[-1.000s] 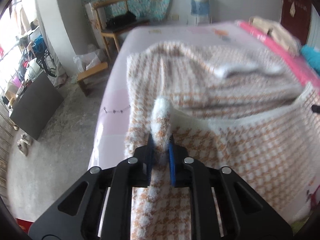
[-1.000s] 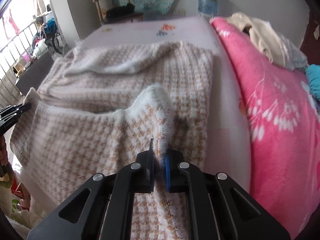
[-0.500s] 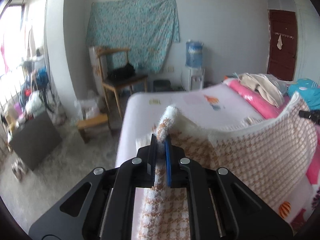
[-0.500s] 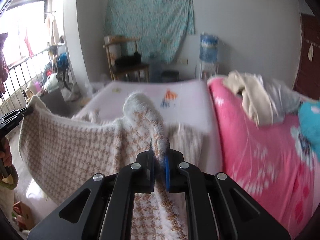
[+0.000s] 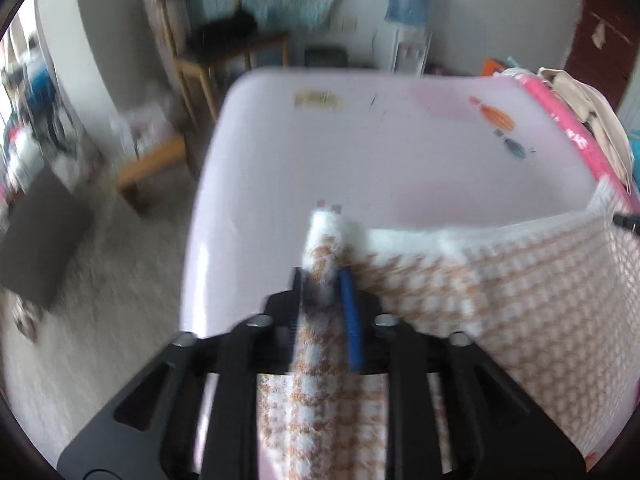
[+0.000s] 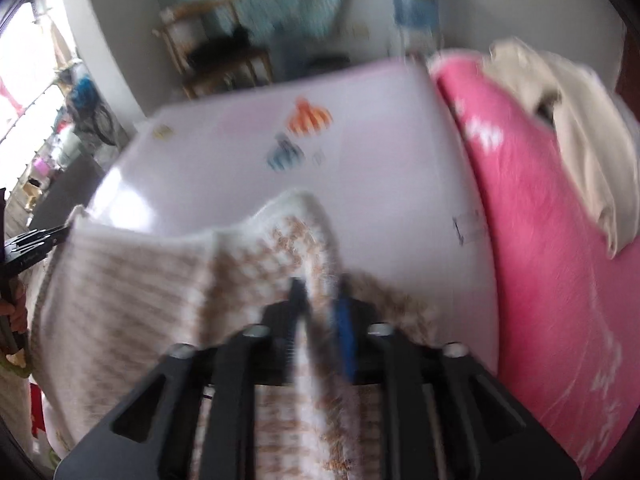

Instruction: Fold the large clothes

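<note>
the left gripper point(image 5: 325, 280) is clamped on a white-edged corner of the orange-and-white houndstooth blanket point(image 5: 520, 312), raised over the near left part of the bed point(image 5: 360, 152). from there the blanket's fluffy top edge stretches taut across the near edge of the bed to the right gripper point(image 6: 318, 292), which is clamped on the other corner. the far half of the pale pink bed lies bare. along the bed's right edge runs a pink quilt point(image 6: 552, 240), with a cream garment point(image 6: 572, 120) heaped on its far end.
</note>
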The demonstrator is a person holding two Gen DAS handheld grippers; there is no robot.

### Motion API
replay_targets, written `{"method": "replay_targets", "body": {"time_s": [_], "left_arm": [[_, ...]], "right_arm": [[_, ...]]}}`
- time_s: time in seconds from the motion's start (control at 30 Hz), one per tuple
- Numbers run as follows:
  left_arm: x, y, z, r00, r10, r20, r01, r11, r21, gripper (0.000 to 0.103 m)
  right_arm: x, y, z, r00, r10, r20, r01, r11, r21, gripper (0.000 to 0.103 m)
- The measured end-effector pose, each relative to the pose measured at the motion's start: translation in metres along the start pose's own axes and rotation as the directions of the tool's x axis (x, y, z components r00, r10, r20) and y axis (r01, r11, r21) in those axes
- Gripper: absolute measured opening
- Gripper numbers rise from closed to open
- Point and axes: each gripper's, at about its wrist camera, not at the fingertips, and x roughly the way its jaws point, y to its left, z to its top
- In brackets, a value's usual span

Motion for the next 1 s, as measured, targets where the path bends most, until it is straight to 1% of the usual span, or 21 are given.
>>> {"method": "replay_targets", "body": {"time_s": [0.03,0.07,0.17,0.23,0.3,0.37,0.4,0.43,0.47,0.5,0.53,0.57,0.6,0.63,0.67,0.73,0.77,0.87,0.9,0.97,1.0], "left_arm": [[-0.003,0.010,0.000,1.000,-0.015,0.011,0.015,0.999,-0.039,0.040],[-0.012,0.020,-0.001,0.999,-0.033,0.039,0.036,0.997,-0.073,0.045],[-0.040,0.040,0.001,0.986,-0.104,0.131,0.121,0.985,-0.127,0.047],[-0.045,0.040,0.005,0.973,-0.173,0.152,0.193,0.973,-0.126,0.047],[-0.036,0.028,0.009,0.957,-0.265,0.119,0.279,0.952,-0.123,0.047],[-0.014,0.012,0.011,0.939,-0.341,0.040,0.343,0.930,-0.128,0.047],[-0.006,0.005,0.010,0.936,-0.351,0.019,0.350,0.928,-0.131,0.047],[0.004,0.001,0.007,0.940,-0.340,-0.002,0.336,0.931,-0.143,0.047],[0.010,0.000,0.005,0.943,-0.332,-0.008,0.327,0.932,-0.156,0.047],[0.017,0.007,0.003,0.942,-0.334,-0.001,0.329,0.927,-0.183,0.047],[0.020,0.014,0.000,0.938,-0.347,0.021,0.343,0.914,-0.215,0.046],[0.019,0.028,-0.003,0.930,-0.365,0.047,0.365,0.894,-0.262,0.044],[0.016,0.035,-0.005,0.927,-0.370,0.057,0.370,0.883,-0.289,0.044],[0.012,0.047,-0.008,0.934,-0.351,0.067,0.354,0.879,-0.320,0.044],[0.009,0.052,-0.007,0.937,-0.342,0.071,0.345,0.878,-0.330,0.044],[-0.007,0.066,-0.009,0.965,-0.252,0.077,0.263,0.902,-0.343,0.048],[-0.014,0.065,-0.010,0.969,-0.232,0.085,0.247,0.908,-0.338,0.048],[-0.045,0.047,-0.013,0.962,-0.237,0.133,0.266,0.925,-0.272,0.048],[-0.060,0.031,-0.020,0.956,-0.259,0.141,0.284,0.935,-0.210,0.048],[-0.075,0.000,-0.032,0.950,-0.283,0.130,0.299,0.946,-0.125,0.051],[-0.084,-0.022,-0.042,0.945,-0.304,0.116,0.312,0.948,-0.058,0.053]], "right_arm": [[-0.001,-0.005,-0.001,1.000,-0.015,0.008,0.015,1.000,0.017,0.037],[-0.009,-0.010,-0.001,0.999,-0.017,0.032,0.016,0.999,0.035,0.040],[-0.037,-0.017,0.003,0.994,-0.022,0.111,0.013,0.997,0.078,0.052],[-0.045,-0.008,0.010,0.992,0.023,0.125,-0.032,0.997,0.069,0.052],[-0.039,0.014,0.017,0.991,0.086,0.105,-0.090,0.995,0.033,0.052],[-0.017,0.037,0.021,0.982,0.183,0.041,-0.183,0.983,-0.007,0.052],[-0.009,0.042,0.021,0.977,0.214,0.016,-0.214,0.977,-0.009,0.052],[0.004,0.046,0.021,0.974,0.224,-0.012,-0.224,0.975,0.001,0.052],[0.012,0.043,0.021,0.977,0.214,-0.023,-0.214,0.977,0.013,0.052],[0.021,0.034,0.021,0.984,0.178,-0.028,-0.177,0.984,0.038,0.052],[0.024,0.025,0.022,0.987,0.157,-0.023,-0.155,0.986,0.056,0.050],[0.024,0.013,0.022,0.990,0.137,-0.017,-0.135,0.987,0.084,0.049],[0.021,-0.001,0.020,0.993,0.119,-0.010,-0.117,0.985,0.125,0.046],[0.014,-0.015,0.019,0.998,0.067,-0.007,-0.065,0.984,0.167,0.047],[0.006,-0.025,0.018,1.000,0.008,-0.003,-0.007,0.983,0.182,0.047],[-0.014,-0.038,0.013,0.999,-0.036,0.024,0.030,0.979,0.202,0.047],[-0.022,-0.042,0.013,0.998,-0.047,0.036,0.038,0.978,0.204,0.047],[-0.058,-0.019,-0.004,0.995,-0.057,0.086,0.047,0.992,0.114,0.047],[-0.065,-0.008,-0.011,0.995,-0.046,0.091,0.038,0.996,0.079,0.048],[-0.080,0.027,-0.036,0.996,0.017,0.087,-0.016,1.000,-0.017,0.051],[-0.084,0.038,-0.043,0.996,0.041,0.080,-0.037,0.998,-0.049,0.052]]}}
